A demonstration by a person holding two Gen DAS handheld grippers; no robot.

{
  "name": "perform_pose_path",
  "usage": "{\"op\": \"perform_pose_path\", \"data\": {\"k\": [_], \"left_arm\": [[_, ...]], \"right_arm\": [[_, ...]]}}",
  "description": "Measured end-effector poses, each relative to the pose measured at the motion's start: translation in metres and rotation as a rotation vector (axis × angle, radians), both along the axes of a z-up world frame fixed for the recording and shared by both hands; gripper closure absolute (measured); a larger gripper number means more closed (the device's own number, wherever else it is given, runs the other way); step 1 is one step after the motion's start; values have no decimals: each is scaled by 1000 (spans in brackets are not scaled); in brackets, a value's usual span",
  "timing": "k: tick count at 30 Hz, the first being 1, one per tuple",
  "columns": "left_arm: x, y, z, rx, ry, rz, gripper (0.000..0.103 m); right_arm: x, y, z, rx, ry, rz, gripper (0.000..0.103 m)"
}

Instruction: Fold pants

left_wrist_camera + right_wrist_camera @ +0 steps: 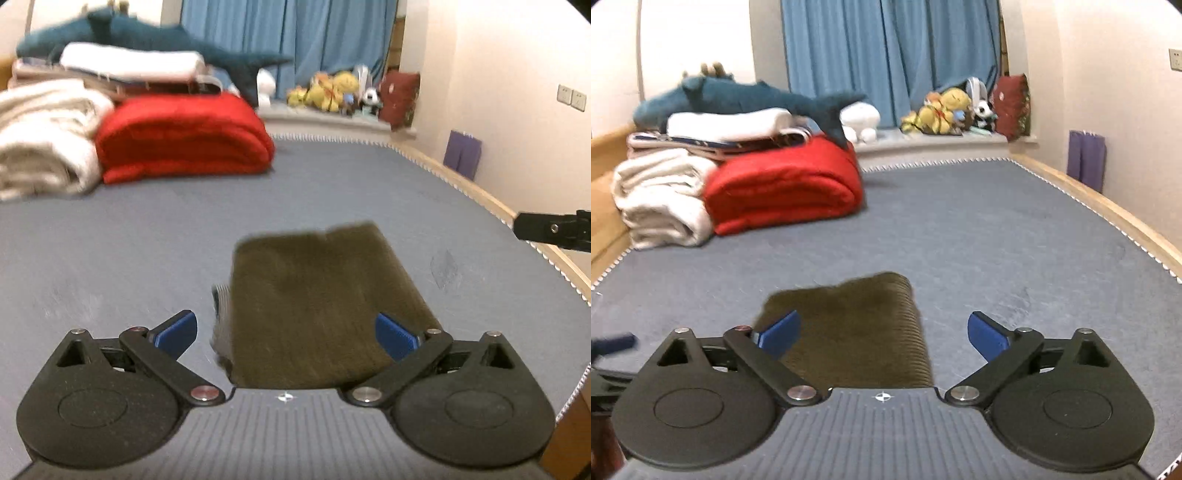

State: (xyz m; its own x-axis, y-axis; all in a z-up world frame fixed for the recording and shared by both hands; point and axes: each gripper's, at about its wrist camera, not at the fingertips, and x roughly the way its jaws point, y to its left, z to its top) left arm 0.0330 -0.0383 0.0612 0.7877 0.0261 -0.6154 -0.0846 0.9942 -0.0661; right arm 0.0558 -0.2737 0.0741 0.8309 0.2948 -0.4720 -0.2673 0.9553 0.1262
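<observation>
The olive-brown ribbed pants (314, 295) lie folded into a compact rectangle on the grey-blue bed surface (147, 236). My left gripper (286, 334) hovers above their near end, open wide, blue pads apart and touching nothing. In the right wrist view the same folded pants (857, 332) lie below my right gripper (884, 334), which is also open wide and holds nothing. A black part of the right gripper (554, 229) shows at the right edge of the left wrist view. The near end of the pants is hidden behind both gripper bodies.
A folded red quilt (783, 188) and cream blankets (661, 199) are stacked at the far left, with a blue plush shark (746, 99) on top. Plush toys (945, 110) sit on the sill below blue curtains (886, 55). The bed's wooden edge (1108, 206) runs along the right.
</observation>
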Motion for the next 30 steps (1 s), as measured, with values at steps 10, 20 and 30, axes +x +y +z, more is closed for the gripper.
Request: {"op": "perform_pose_path", "data": {"k": [10, 20, 30], "left_arm": [[17, -11, -61, 4, 199, 43, 0], [32, -3, -65, -28, 205, 124, 0], [34, -5, -68, -23, 207, 113, 0]], "right_arm": [[25, -15, -86, 120, 243, -132, 1], [38, 9, -104, 2, 283, -49, 1], [33, 25, -100, -59, 244, -18, 1]]}}
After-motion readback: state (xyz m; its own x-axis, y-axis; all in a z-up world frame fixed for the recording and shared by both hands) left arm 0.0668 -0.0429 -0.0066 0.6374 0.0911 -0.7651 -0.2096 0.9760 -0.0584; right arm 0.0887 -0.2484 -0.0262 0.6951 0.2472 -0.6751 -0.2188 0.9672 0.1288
